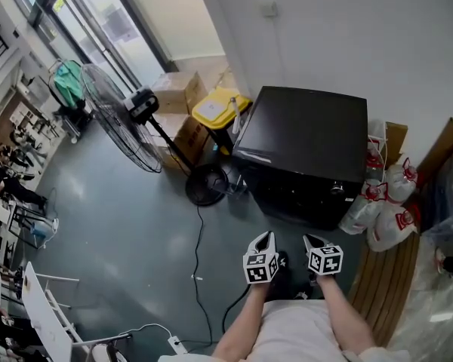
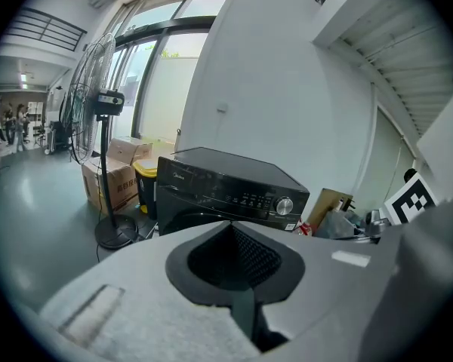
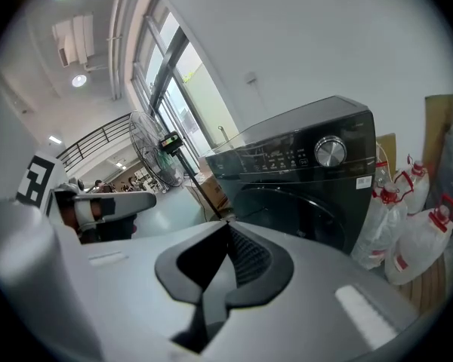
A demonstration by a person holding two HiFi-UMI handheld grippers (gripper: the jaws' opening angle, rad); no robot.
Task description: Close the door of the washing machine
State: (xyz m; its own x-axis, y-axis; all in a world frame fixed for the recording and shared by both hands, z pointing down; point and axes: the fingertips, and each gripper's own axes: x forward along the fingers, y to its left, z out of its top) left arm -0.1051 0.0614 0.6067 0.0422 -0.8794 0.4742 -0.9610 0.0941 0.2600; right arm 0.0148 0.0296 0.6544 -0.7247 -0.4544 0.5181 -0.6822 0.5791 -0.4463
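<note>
Left gripper (image 1: 265,237) is holding its jaws pressed together with nothing between them, and the right gripper (image 1: 310,239) is showing the same condition, jaws together and empty. Both are hanging side by side in the air just in front of the black washing machine (image 1: 306,149), pointing toward its front and touching nothing. The machine is standing against the white wall, and its round door (image 3: 298,210) is sitting flush with the front panel below the control knob (image 3: 331,151), as far as the right gripper view is showing. In the left gripper view, the left gripper's own body is covering most of the door. A standing fan (image 1: 121,119) is standing to the machine's left, its round base (image 1: 206,185) resting on the floor just beside the machine's corner. A yellow-lidded bin (image 1: 220,109) and cardboard boxes (image 1: 177,90) are sitting behind the fan's pole near the wall. White plastic bags with red print (image 1: 385,213) are leaning against the machine's right side. A black cable (image 1: 199,259) is running across the grey floor from the fan base toward a power strip (image 1: 175,345).
</note>
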